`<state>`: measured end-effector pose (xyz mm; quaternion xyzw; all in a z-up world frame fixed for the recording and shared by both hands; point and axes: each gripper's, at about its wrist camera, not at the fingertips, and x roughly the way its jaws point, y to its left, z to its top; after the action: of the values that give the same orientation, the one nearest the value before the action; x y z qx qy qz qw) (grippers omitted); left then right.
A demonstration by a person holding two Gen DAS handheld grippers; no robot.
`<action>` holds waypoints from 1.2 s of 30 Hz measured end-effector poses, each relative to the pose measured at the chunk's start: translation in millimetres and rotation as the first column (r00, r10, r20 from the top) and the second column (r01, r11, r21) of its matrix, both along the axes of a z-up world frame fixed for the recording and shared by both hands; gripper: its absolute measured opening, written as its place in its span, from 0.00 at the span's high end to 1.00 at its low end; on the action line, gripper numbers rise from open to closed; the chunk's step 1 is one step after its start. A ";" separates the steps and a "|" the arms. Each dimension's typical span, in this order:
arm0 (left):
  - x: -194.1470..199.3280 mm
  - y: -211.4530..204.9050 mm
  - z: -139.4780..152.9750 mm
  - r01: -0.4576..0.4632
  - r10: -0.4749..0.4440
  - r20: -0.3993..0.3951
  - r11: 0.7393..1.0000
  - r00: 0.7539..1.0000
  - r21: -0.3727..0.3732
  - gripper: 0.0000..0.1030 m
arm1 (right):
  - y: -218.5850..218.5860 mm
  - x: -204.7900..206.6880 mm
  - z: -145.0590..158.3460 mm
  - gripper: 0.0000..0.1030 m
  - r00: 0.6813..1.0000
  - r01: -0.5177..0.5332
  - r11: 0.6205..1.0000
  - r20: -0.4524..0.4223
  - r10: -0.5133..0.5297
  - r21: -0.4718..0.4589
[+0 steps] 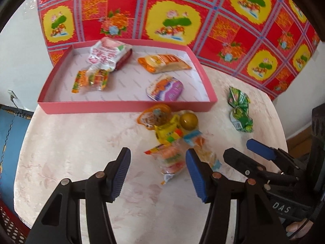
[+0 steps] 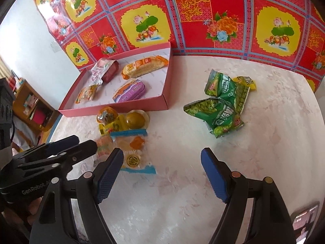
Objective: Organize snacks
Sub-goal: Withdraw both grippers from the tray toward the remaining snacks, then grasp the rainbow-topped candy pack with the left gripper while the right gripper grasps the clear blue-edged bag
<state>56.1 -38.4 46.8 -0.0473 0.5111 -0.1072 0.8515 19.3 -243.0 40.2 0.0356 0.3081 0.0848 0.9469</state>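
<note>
Snacks lie in two places: some in the pink tray (image 1: 126, 106), the rest loose on the pale marbled table (image 1: 71, 152).

Red flowered cloth (image 2: 213, 16) hangs behind the table, filling the background in both views.

Tray sits at the far side of the table, against the cloth. Contents, seen from the left wrist: a white-and-pink packet (image 1: 106, 53) at the back, an orange-wrapped cake (image 1: 163, 63) to its right, a purple-lidded cup (image 1: 165, 89) near the front wall, and a small orange-and-green packet (image 1: 89, 80) at the left.

Green bags (image 2: 221, 103), crumpled, lie on the table to the right of the tray, well apart from the other loose items.

Loose cluster just in front of the tray's near wall: an orange jelly cup (image 1: 154, 114), a yellow packet (image 1: 169, 132) touching it, a round golden cup (image 1: 189, 120) beside that, a clear wrapper with blue ends (image 2: 135, 152), and a striped candy bag (image 1: 171, 159) nearest the grippers.

Left gripper (image 1: 158, 172): jaws apart, nothing clamped; the candy bag lies on the table between its fingers, no contact visible.

Right gripper (image 2: 162, 174): jaws wide apart, empty, over bare table. Clear wrapper lies just beside its left finger.

Phone (image 2: 304, 221) shows at the table's lower right corner.
</note>
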 end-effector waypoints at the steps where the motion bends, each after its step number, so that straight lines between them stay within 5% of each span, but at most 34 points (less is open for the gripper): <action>1: 0.1 -1.8 -0.2 0.004 -0.004 -0.002 1.000 1.000 0.001 0.42 | -0.9 -0.9 -0.7 0.22 1.000 0.001 1.000 0.001 -0.001 -0.002; 18: 5.8 -15.1 -19.6 0.024 -0.024 -0.001 0.999 1.000 0.027 0.42 | -13.6 0.9 -5.3 0.22 1.000 -0.003 0.999 -0.014 0.004 0.044; 25: 4.3 -14.0 -16.6 0.032 -0.032 0.031 0.999 0.999 0.017 0.62 | -8.2 2.2 -7.2 0.22 1.000 -0.010 0.999 -0.025 0.011 0.040; 36: -1.1 6.3 -6.9 0.006 -0.007 0.056 1.000 0.998 0.025 0.64 | 7.4 5.0 -6.0 0.22 0.999 -0.041 0.999 -0.030 0.042 0.034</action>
<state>54.9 -32.1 39.9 -0.0321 0.4884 -0.1048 0.8657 24.3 -235.5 34.2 0.0464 0.3218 0.1092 0.9393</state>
